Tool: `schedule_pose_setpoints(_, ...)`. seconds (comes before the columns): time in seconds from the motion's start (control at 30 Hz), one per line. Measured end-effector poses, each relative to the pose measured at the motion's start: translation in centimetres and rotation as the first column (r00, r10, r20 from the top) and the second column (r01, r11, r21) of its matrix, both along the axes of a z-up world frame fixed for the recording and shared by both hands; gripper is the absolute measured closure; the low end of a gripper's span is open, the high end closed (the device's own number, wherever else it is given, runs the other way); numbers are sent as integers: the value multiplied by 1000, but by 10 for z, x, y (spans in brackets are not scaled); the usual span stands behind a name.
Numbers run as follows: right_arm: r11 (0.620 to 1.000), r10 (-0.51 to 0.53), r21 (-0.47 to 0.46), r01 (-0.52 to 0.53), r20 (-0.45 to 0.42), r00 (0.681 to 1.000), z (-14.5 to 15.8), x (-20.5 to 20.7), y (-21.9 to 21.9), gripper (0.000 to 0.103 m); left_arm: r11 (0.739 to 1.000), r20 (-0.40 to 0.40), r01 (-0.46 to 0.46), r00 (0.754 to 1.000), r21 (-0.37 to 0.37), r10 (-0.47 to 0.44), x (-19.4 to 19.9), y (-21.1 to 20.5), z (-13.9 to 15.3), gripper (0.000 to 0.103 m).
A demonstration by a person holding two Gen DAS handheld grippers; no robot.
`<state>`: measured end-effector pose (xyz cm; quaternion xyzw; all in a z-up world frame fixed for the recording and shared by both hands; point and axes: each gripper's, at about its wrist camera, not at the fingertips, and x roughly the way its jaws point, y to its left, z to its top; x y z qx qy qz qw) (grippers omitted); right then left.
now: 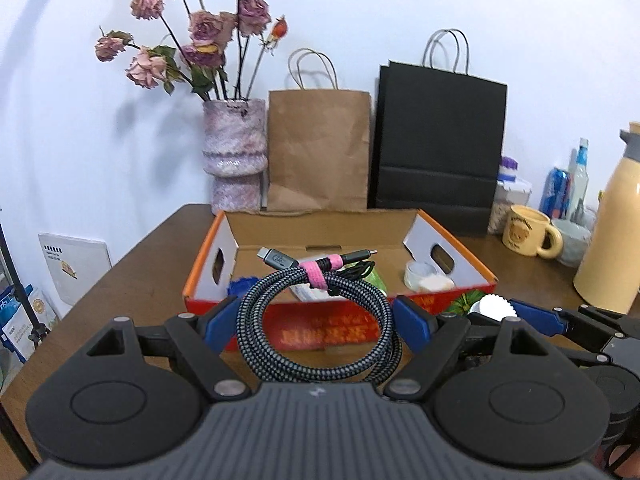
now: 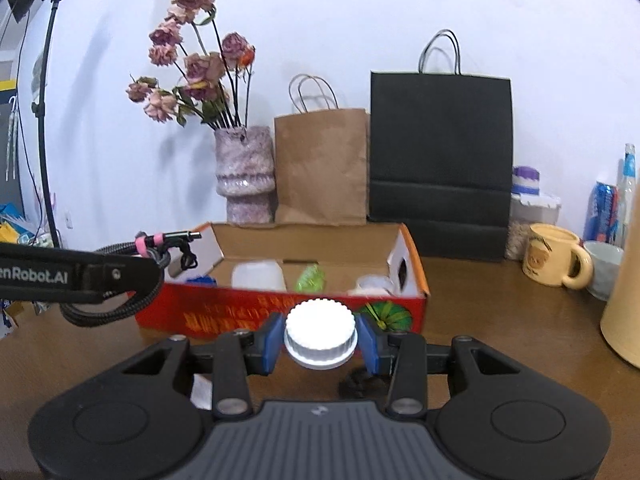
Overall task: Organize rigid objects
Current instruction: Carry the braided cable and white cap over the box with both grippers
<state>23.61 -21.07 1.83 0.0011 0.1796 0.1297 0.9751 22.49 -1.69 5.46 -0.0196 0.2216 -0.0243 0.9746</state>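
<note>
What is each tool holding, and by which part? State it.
Left tool: the coiled braided cable, pinched across the coil's two sides. Right tool: the white ridged cap, by its ribbed rim.

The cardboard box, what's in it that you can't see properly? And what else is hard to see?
- Cardboard box, left wrist view: the coiled cable in the left gripper covers the middle items.
- Right wrist view: the box's front wall hides the items' lower parts; blur leaves the green thing unidentifiable.
- White cap in the right gripper: whatever lies below it is hidden.
- Yellow flask: cut off by the right edge.
</note>
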Motion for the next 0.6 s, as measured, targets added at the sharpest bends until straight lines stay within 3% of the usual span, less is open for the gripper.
schedule_pose_setpoints(0.6, 999, -47, 1, 47, 71, 996, 31, 61, 36, 64, 994, 50, -80, 995, -76, 84, 63, 25, 25, 20)
